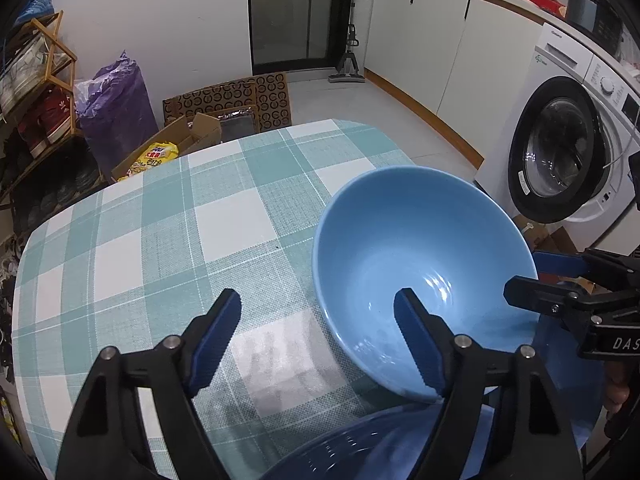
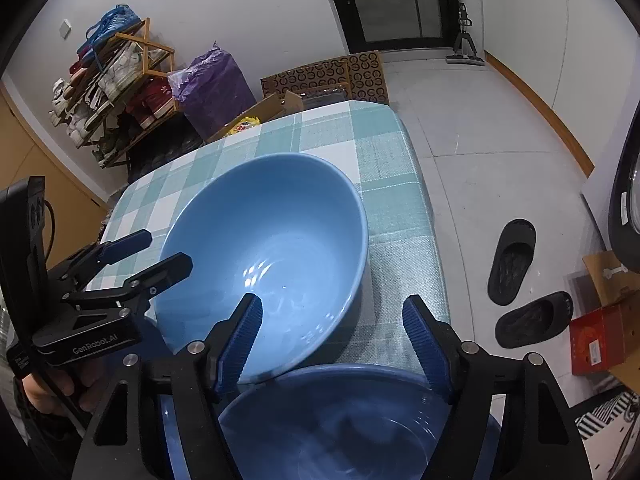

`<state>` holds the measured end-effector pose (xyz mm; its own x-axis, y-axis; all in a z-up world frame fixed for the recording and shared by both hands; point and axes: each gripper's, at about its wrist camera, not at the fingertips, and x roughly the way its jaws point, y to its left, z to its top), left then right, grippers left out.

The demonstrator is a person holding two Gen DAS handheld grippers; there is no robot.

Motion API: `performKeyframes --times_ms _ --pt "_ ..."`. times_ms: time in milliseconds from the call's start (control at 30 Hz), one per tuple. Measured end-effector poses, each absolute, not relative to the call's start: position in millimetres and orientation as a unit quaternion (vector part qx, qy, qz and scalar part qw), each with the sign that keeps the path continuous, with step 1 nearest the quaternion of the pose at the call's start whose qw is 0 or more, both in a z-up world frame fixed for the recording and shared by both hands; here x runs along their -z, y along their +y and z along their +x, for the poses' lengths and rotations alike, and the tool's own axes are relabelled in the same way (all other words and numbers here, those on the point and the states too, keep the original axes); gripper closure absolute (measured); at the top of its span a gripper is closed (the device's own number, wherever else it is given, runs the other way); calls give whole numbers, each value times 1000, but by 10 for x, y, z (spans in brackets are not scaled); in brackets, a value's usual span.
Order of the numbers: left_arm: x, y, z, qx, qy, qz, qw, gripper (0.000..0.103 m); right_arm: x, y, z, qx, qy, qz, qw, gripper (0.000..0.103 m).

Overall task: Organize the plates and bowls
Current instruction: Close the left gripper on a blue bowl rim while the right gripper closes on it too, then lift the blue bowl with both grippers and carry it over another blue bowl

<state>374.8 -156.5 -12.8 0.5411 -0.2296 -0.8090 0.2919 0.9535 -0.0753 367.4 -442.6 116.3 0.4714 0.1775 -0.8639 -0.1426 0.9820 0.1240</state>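
A light blue bowl (image 1: 420,264) sits tilted on the checked tablecloth (image 1: 160,240), leaning on a darker blue bowl (image 1: 360,452) at the near edge. My left gripper (image 1: 318,332) is open; its right finger reaches over the light bowl's near rim, its left finger is over the cloth. In the right wrist view the light blue bowl (image 2: 272,248) fills the middle and the dark blue bowl (image 2: 340,420) lies under my open right gripper (image 2: 332,336), whose left finger is inside the light bowl's near rim. Each gripper also shows in the other's view, open, beside the bowl.
A dark blue plate (image 1: 568,360) lies under the bowls at the right. A washing machine (image 1: 560,152) stands right of the table. Boxes (image 1: 224,104), a purple bag (image 1: 116,104) and a shoe rack (image 2: 112,92) stand beyond the far edge. Slippers (image 2: 516,264) lie on the floor.
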Motion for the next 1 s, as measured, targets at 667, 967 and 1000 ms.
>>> performKeyframes --times_ms 667,967,1000 --pt "161 -1590 3731 170 457 28 873 90 -1116 -4356 3641 -88 507 -8 857 79" --pt "147 -1590 3721 170 453 27 875 91 -1113 -4351 3638 -82 506 -11 858 82" --pt "144 -1590 3720 170 452 27 875 91 -1117 -4351 3636 -82 506 -11 859 82"
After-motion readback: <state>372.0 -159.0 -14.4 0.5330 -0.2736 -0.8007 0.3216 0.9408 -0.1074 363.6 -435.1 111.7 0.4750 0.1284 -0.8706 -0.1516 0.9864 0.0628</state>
